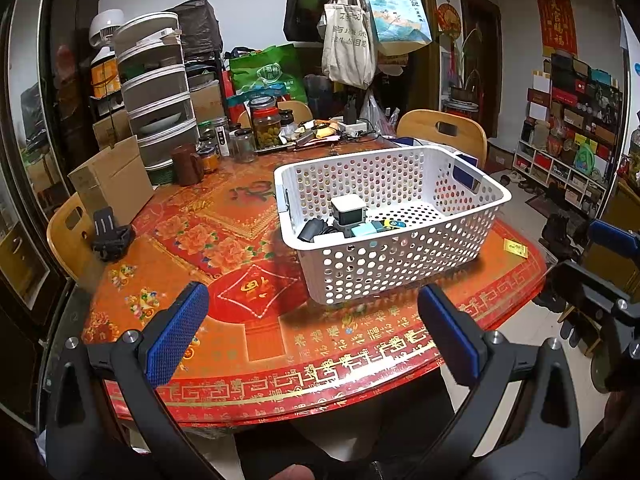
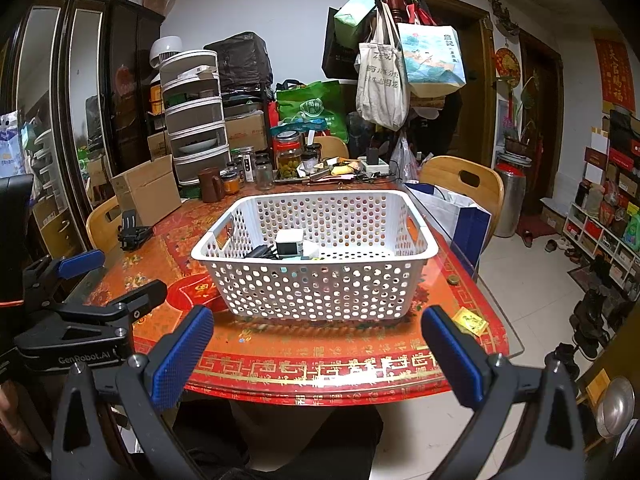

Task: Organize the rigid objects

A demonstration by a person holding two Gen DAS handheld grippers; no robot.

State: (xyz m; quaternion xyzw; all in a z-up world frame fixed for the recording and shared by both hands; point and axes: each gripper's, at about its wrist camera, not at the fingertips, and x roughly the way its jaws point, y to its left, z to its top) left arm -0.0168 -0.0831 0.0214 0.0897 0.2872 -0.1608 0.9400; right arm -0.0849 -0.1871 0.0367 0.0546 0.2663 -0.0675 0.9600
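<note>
While level before basket (image 1: pixel 394 216), both grippers spread.

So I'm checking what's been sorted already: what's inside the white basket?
In the white basket: a white cube-shaped gadget, a dark adapter, a teal block. Anything beneath them is hidden.

Small things in the white basket (image 1: pixel 400 272) half hidden behind its near wall: only the tops of a grey-white box (image 1: pixel 347 209), a dark adapter (image 1: pixel 310 230) and some pale blocks visible, kinds not clear. In the right wrist view, the same heap (image 2: pixel 280 250) even more screened by the perforated wall (image 2: pixel 320 284). Yellow packet (image 2: pixel 470 320) near the bench edge partly covered by a blue finger pad (image 2: pixel 448 344); print too small to read. Round thing (image 2: pixel 453 279) on the bench (image 2: pixel 280 344) too small to identify.
</note>
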